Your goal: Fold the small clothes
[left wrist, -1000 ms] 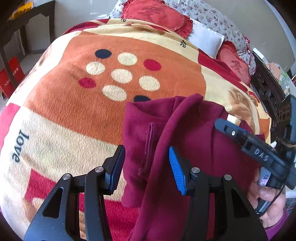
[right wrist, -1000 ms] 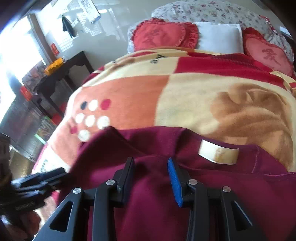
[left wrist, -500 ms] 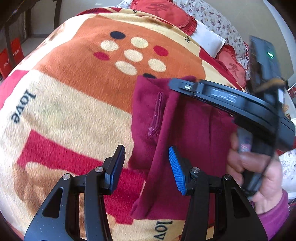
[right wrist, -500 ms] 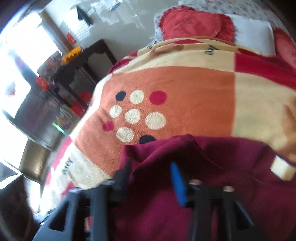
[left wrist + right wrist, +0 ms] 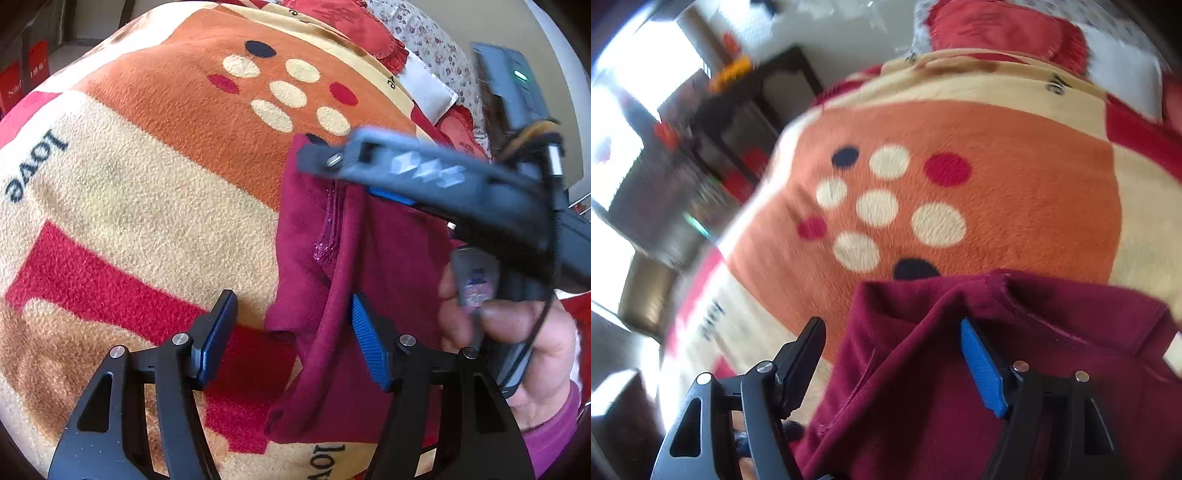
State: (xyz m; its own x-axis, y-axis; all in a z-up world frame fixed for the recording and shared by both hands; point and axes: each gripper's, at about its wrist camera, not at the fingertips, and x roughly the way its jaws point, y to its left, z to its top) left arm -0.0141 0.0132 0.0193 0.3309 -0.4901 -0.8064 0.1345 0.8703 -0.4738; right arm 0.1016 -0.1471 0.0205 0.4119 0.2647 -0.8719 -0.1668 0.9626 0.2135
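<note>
Both tools swing leftward over the bed, carrying the fold across | left tool (image 5: 291,332) opening, garment (image 5: 369,258) edge loose between pads | right tool (image 5: 894,354) opening, releasing the maroon cloth so it settles on the blanket (image 5: 147,184).

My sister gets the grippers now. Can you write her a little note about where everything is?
Left gripper: jaws opening, a fold of the maroon garment between them, not pinched.
Right gripper: jaws opening over the garment's folded edge, pads off it.
The garment lies on the patterned blanket, one side folded over.
Left to do: finish the folds and flatten it.
</note>
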